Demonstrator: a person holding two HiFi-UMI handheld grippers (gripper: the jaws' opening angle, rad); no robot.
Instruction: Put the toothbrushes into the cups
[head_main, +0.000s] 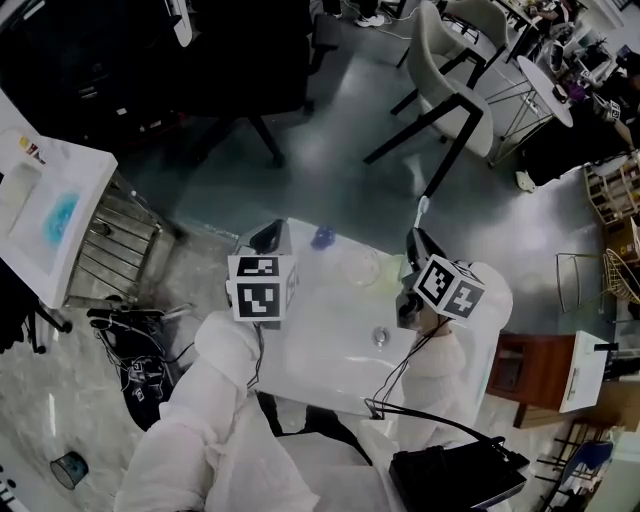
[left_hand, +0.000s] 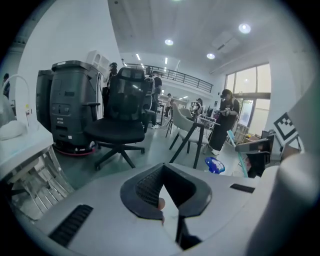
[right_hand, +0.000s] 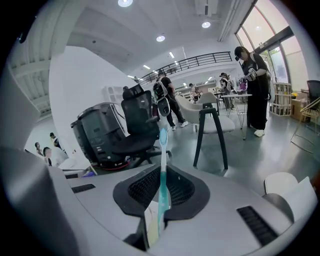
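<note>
Right gripper (right_hand: 161, 202) fingers pinch the teal toothbrush (right_hand: 163, 160) low on its handle, head up. It's held over the white bench (head_main: 320, 350), near what looks like a clear cup (head_main: 357, 267). Left gripper (left_hand: 162, 200) fingers are pressed together with nothing clearly in them, and not on the cup. Risks: the brush pivots in that low pinch once tipped over. The cup is light and unsteadied, so an off-centre drop probably knocks it over.
</note>
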